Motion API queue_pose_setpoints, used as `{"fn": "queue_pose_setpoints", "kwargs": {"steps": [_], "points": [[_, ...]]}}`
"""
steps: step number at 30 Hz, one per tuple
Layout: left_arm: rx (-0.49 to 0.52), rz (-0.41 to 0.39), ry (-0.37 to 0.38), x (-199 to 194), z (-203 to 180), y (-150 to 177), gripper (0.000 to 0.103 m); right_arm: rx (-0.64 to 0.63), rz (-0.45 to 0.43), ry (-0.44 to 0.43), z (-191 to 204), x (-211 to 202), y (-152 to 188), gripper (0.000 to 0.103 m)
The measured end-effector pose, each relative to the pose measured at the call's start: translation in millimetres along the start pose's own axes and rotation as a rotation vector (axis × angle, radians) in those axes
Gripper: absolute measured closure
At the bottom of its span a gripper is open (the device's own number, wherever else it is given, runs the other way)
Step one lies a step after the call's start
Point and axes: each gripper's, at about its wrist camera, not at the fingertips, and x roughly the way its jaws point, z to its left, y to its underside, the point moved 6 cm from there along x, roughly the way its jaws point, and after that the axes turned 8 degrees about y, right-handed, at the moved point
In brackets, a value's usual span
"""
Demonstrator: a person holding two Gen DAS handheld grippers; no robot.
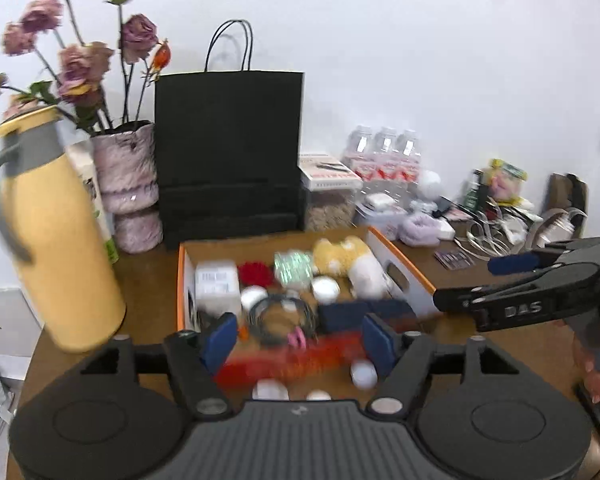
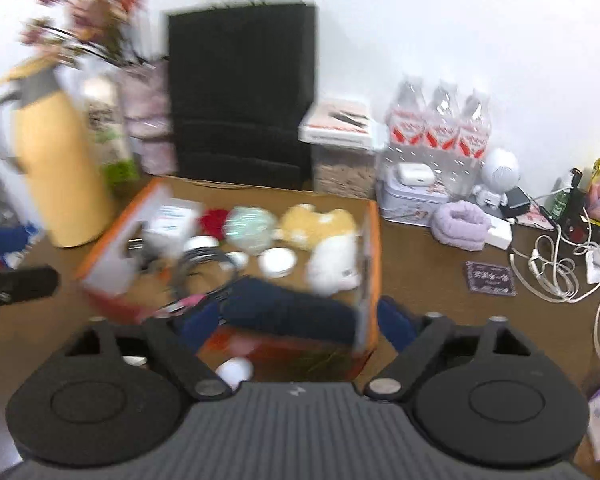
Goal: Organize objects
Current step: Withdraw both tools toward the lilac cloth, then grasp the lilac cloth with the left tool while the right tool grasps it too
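Clutter fills the cardboard box (image 1: 404, 276) that sits straight ahead of both our grippers on the brown table (image 1: 148, 292). We hold the left gripper (image 1: 298, 340) with its blue pads spread and nothing pinched between them; the box's near wall and a blurred red patch show through the gap. The right gripper (image 2: 296, 320) stands wider still, its fingers straddling the near right corner of the box without pressing on it, so both tools are released.

Inside the box, beyond our fingertips, we see a white carton (image 1: 217, 290), a red flower-like piece (image 1: 255, 273), a greenish shiny packet (image 1: 294, 266), a yellow plush toy (image 1: 338, 256), small white round tins (image 1: 326, 287) and a dark navy pouch (image 2: 292, 312) lying along the near edge.

Left of the left gripper stands a yellow thermos (image 1: 56, 236), with a vase of dried roses (image 1: 126, 184) and a black paper bag (image 1: 230, 152) behind the box. Right of the right gripper lie a lilac scrunchie (image 2: 458, 220), a pack of water bottles (image 2: 440, 124) and tangled white cables (image 2: 556, 268). From the left wrist view, the right gripper enters from the right edge.
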Motion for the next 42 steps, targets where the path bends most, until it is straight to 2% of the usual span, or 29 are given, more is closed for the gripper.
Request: {"fn": "queue_pose_setpoints", "kwargs": {"steps": [3,5,7,9,13,15,17,19,20,21,22,23,24,25,28,30,31,32,34,38,42], "points": [[0.018,-0.033,-0.002,-44.0,-11.7,55.7,0.024,0.004,-0.107,-0.024,20.2,-55.5,57.0,0.001],[0.029,-0.051,-0.004,-76.2,-15.3,98.2,0.019,-0.028,-0.167,-0.045,34.4,-90.0,98.8,0.001],[0.068,-0.026,-0.014,-104.5,-14.4,135.1,0.018,-0.080,-0.146,-0.081,43.4,-116.8,134.3,0.001],[0.076,0.007,-0.043,-126.7,-7.4,156.5,0.018,-0.136,-0.104,-0.092,44.6,-140.0,158.0,0.001],[0.012,-0.033,-0.104,-161.1,14.7,164.3,0.018,-0.117,-0.118,-0.102,42.1,-173.9,167.4,0.001],[0.000,-0.060,-0.120,-164.5,21.4,161.9,0.018,-0.100,-0.128,-0.094,44.5,-175.4,166.0,0.002],[0.006,-0.059,-0.106,-154.4,23.3,162.5,0.020,-0.072,-0.143,-0.095,50.1,-169.4,165.5,0.005],[0.020,-0.059,-0.045,-132.6,23.5,165.5,0.020,-0.009,-0.140,-0.116,59.0,-155.2,169.9,0.014],[0.020,-0.045,-0.014,-117.1,24.7,166.3,0.022,0.019,-0.131,-0.147,66.5,-143.4,172.1,0.016],[0.012,-0.021,0.011,-101.1,28.9,169.6,0.026,0.045,-0.108,-0.177,74.8,-128.3,174.8,0.024],[-0.001,0.006,0.029,-83.2,33.6,171.8,0.034,0.067,-0.075,-0.187,82.6,-113.7,177.7,0.035],[-0.008,0.036,0.040,-67.1,39.0,174.4,0.041,0.085,-0.040,-0.193,90.5,-97.6,180.2,0.041],[-0.007,0.067,0.044,-53.1,43.2,176.8,0.043,0.098,-0.014,-0.201,97.3,-83.1,181.6,0.051],[0.008,0.092,0.045,-39.0,46.2,178.7,0.044,0.114,0.008,-0.205,103.4,-70.9,182.9,0.055],[0.017,0.131,0.034,-9.4,55.7,182.2,0.050,0.152,0.030,-0.201,119.4,-46.3,186.5,0.060],[-0.017,0.148,0.050,0.7,60.6,182.9,0.063,0.159,0.022,-0.197,126.7,-38.2,185.1,0.061],[-0.023,0.138,0.049,0.9,61.6,182.1,0.079,0.164,0.024,-0.196,128.6,-35.6,185.3,0.067],[-0.028,0.146,0.056,0.7,61.5,182.4,0.091,0.175,0.034,-0.198,130.6,-31.1,185.6,0.073],[-0.048,0.162,0.029,-4.7,59.5,184.6,0.093,0.177,0.032,-0.182,131.8,-27.2,185.4,0.091],[-0.111,0.160,0.036,-36.8,40.2,201.9,0.096,0.106,0.018,-0.192,132.8,-43.9,188.1,0.093],[-0.141,0.146,0.000,-74.3,16.2,225.6,0.097,0.049,0.039,-0.208,127.9,-68.7,202.7,0.094]]}}
